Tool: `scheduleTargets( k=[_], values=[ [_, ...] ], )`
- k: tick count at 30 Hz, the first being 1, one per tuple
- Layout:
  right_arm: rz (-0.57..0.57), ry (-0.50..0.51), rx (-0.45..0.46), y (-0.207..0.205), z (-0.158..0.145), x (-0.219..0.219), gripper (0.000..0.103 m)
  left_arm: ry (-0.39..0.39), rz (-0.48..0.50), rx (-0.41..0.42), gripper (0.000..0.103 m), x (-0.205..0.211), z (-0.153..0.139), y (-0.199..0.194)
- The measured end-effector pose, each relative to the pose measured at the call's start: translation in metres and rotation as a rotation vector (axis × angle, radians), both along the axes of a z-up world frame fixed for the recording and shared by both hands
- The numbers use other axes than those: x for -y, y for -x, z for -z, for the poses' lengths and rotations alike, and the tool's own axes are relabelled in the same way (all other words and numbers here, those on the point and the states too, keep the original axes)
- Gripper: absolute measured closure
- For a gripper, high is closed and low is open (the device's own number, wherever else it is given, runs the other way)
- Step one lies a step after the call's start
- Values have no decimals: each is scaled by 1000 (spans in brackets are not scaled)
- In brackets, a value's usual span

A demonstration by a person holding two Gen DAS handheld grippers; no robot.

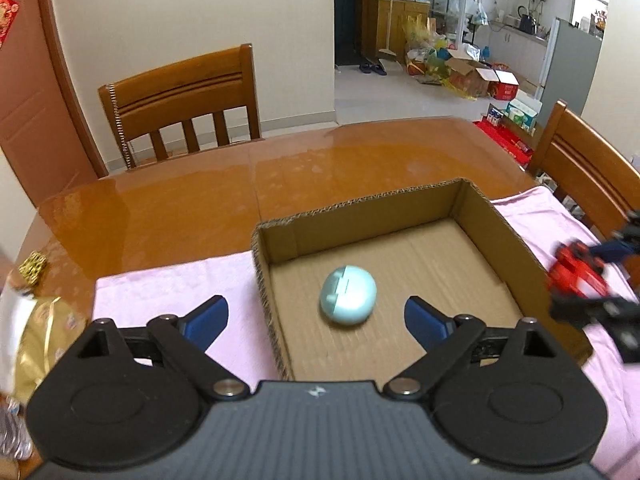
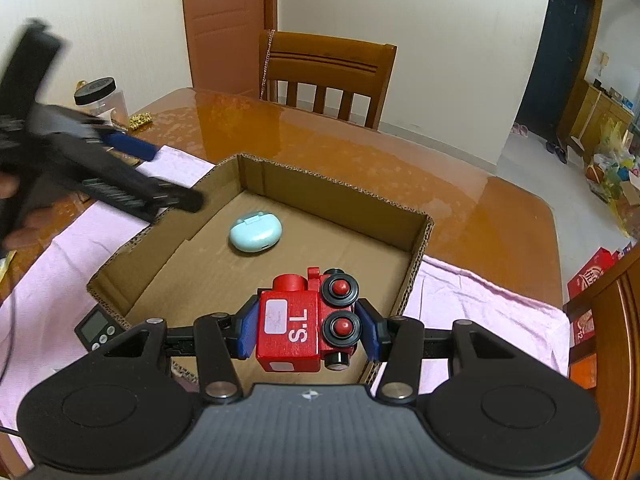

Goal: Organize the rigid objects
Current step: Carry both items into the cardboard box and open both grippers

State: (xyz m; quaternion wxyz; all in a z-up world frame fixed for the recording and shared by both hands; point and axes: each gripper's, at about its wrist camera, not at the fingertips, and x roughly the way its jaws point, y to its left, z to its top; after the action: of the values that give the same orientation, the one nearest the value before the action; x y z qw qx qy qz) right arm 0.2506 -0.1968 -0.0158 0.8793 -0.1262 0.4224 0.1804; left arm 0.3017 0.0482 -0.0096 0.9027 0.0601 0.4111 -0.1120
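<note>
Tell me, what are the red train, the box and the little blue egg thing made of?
The red train looks like painted wood: blocky body, glossy paint, though plastic is possible. The box is corrugated cardboard; its cut edges show the wavy layer. The blue egg-shaped case seems smooth matte plastic with a moulded seam.

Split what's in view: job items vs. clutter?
Job:
- cardboard box
- light blue earbud case, lying in the box
- red toy train, clamped in the right gripper
- left gripper, open, empty

Clutter:
- black-lidded clear jar
- small digital timer
- gold packet
- pink cloth
</note>
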Motion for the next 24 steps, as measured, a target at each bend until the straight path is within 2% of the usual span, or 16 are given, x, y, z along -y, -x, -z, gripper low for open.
scheduleTargets(
  k=[6, 10, 15, 16, 17, 19, 21, 24],
  values=[
    [-21, 9, -9, -21, 4, -5, 49, 8, -58, 21, 7, -19, -11, 35],
    [-33, 16, -13, -37, 10, -11, 49, -8, -91, 14, 6, -29, -8, 51],
    [-23, 30, 4, -58, 16, -19, 48, 8, -145, -10, 6, -40, -2, 68],
    [-16, 26, 13, -62, 16, -20, 44, 11, -150, -14, 6, -42, -2, 72],
    [-5, 24, 24, -65, 16, -20, 26, 15, -156, -19, 6, -44, 0, 74],
    [13, 42, 44, -68, 15, -23, 3, 14, -171, -28, 6, -45, 2, 77],
    [13, 27, 75, -63, 10, -23, 0, 6, -184, -29, 6, -46, 3, 81],
    [9, 32, 64, -53, 4, -25, 0, -10, -192, -20, 6, -46, 2, 92]
  ],
)
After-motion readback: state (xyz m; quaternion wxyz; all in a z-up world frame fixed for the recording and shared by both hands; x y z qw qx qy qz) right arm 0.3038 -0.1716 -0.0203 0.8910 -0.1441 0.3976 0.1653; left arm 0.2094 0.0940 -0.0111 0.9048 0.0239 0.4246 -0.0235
